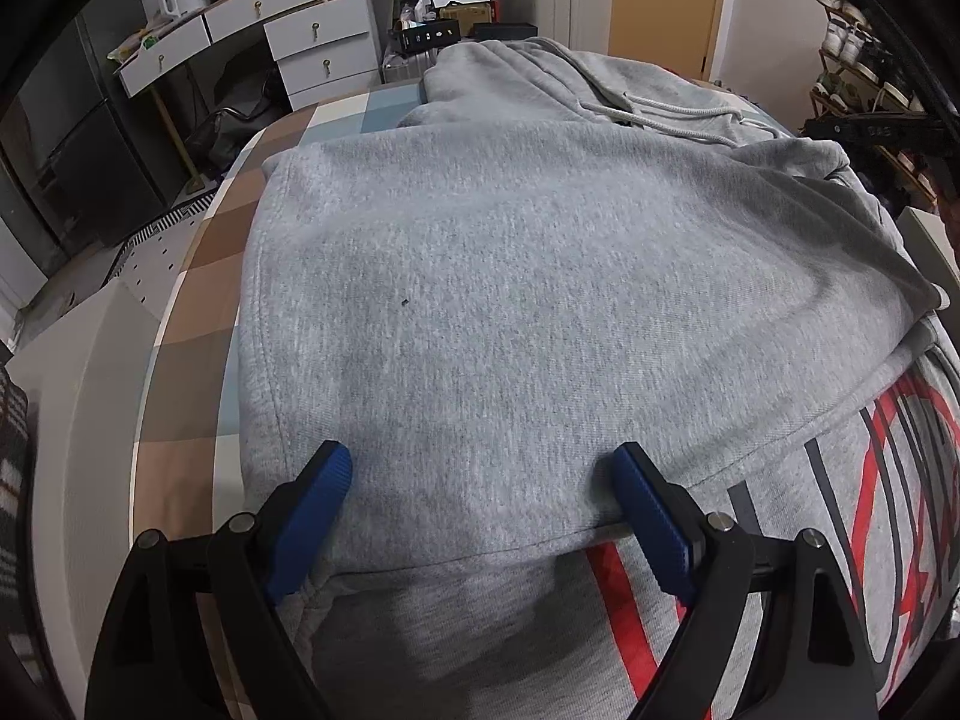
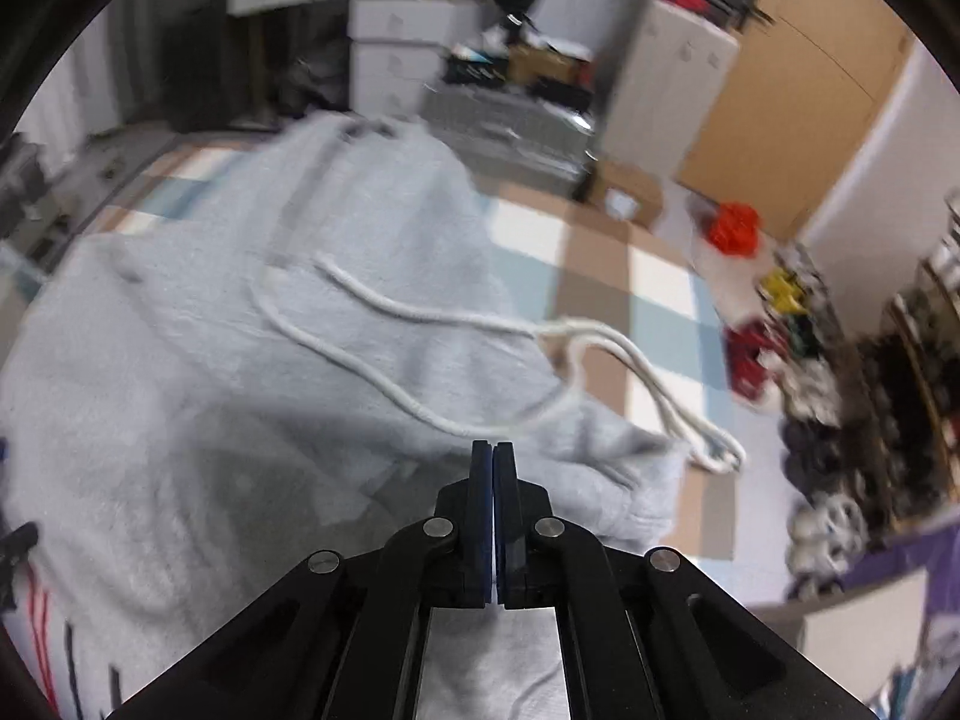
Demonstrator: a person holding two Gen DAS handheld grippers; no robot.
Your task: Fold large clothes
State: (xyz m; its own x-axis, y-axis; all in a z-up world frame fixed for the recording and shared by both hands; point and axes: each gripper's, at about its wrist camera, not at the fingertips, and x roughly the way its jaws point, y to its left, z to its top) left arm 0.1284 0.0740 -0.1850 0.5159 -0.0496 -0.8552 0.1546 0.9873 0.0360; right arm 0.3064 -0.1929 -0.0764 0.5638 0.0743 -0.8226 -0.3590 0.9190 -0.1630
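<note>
Grey hoodie (image 1: 510,300) spread across a checked bed (image 1: 198,324), folded panel on top, hood and white drawstring (image 2: 420,324) toward 12 o'clock, red-and-black print (image 1: 900,480) showing at 4 o'clock in the left wrist view. Left gripper (image 1: 480,504) spread wide, blue pads straddling the near folded hem at 6 o'clock, no cloth pinched. Right gripper (image 2: 493,462) pressed together with nothing visible between the pads, hovering over the rumpled edge near the hood, drawstring loops trailing off toward 3 o'clock. Garment's long axis running 6 to 12 from either gripper; left hand nearer the hem, right nearer the hood, so likely the next grab. White drawers (image 1: 312,42) and a shoe rack (image 1: 864,72) well clear of the bed; loose cord the only likely snag
</note>
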